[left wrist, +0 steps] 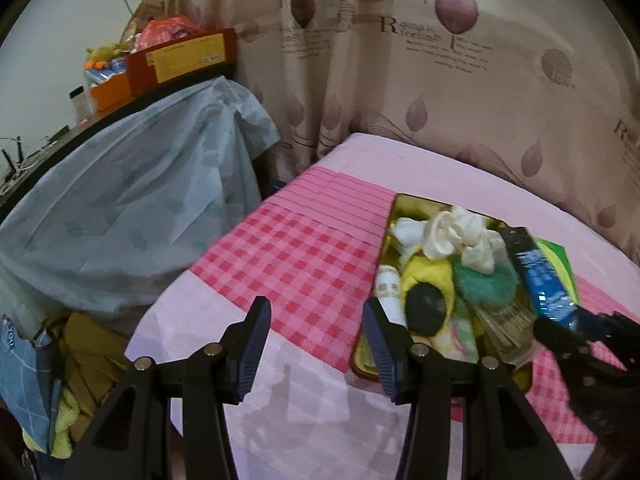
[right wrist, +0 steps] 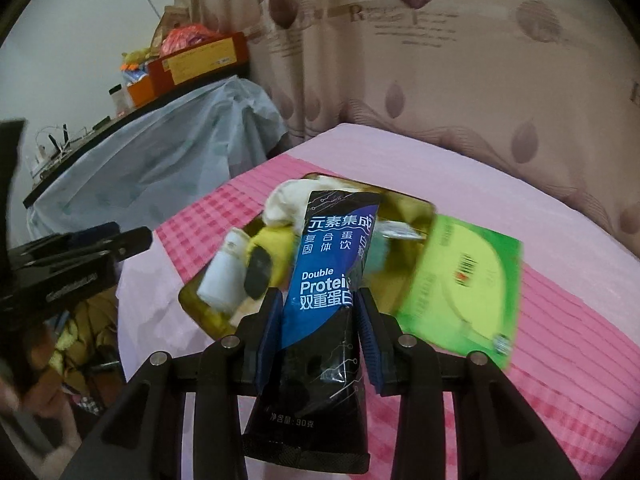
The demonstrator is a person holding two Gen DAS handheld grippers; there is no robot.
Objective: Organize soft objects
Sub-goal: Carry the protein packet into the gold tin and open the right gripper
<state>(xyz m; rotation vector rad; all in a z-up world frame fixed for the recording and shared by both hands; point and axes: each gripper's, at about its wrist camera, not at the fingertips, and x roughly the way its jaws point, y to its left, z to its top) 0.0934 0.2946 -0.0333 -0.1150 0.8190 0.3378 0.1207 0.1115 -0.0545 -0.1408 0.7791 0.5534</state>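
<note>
the right tool (right wrist: 318,322) grips a blue pouch (right wrist: 332,264) held above the gold tray (left wrist: 390,216) on the bed. the left tool (left wrist: 316,344) gapes empty at the tray's near-left corner. a green packet (right wrist: 460,280) lies right of the tray.

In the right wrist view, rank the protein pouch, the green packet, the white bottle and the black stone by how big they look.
1. protein pouch, though it sits nearest the camera, so its size is exaggerated
2. green packet
3. white bottle
4. black stone
</note>
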